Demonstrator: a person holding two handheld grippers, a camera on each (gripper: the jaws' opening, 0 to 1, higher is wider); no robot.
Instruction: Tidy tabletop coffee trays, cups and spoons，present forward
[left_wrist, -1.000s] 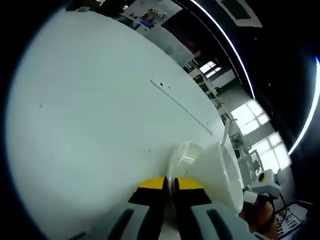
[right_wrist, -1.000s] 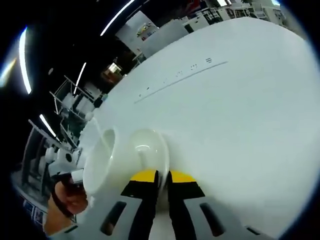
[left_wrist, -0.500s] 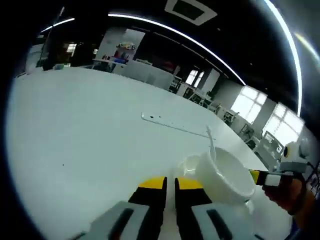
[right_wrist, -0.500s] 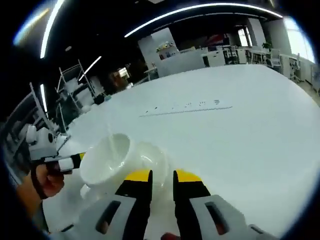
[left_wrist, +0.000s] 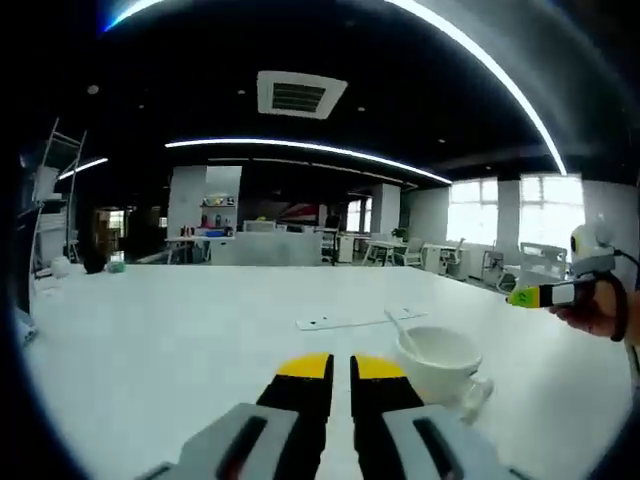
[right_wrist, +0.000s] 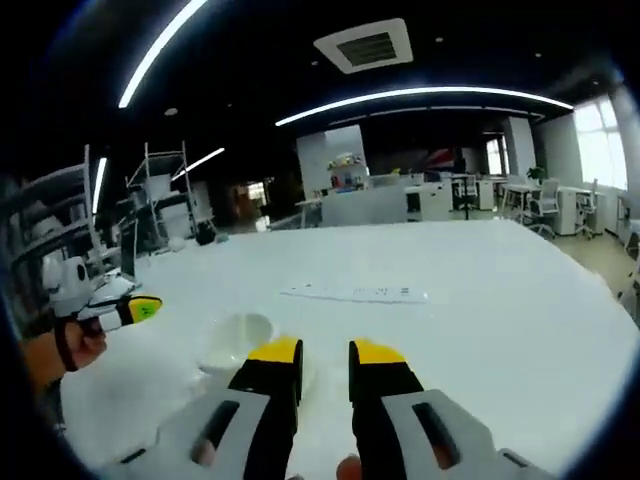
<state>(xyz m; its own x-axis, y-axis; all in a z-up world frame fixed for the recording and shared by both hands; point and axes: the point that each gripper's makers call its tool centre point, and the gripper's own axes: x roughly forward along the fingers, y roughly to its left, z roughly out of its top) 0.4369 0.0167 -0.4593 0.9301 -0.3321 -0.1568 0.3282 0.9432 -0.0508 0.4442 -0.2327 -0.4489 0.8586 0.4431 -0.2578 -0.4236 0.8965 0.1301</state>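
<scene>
A white cup (left_wrist: 437, 355) stands on the white table (left_wrist: 150, 340) with a spoon (left_wrist: 398, 325) leaning in it. A white part sticks out at its lower right (left_wrist: 475, 393); whether that is the handle or the tray under the cup, I cannot tell. My left gripper (left_wrist: 341, 368) is just left of the cup, its jaws a narrow gap apart with nothing between them. In the right gripper view the same cup (right_wrist: 235, 340) sits left of my right gripper (right_wrist: 325, 352), which is open and empty. A hand holds each gripper off to the side of the cup: the right gripper (left_wrist: 530, 296) and the left gripper (right_wrist: 135, 310).
A thin marked strip (left_wrist: 345, 322) (right_wrist: 355, 293) lies on the table beyond the cup. The tabletop stretches wide and bare around it. Desks, chairs and shelving (right_wrist: 160, 200) stand far behind in the room.
Both grippers have let go of the tray rim and drawn back and up from it. The views have levelled out, and the cup now stands free on the table.
</scene>
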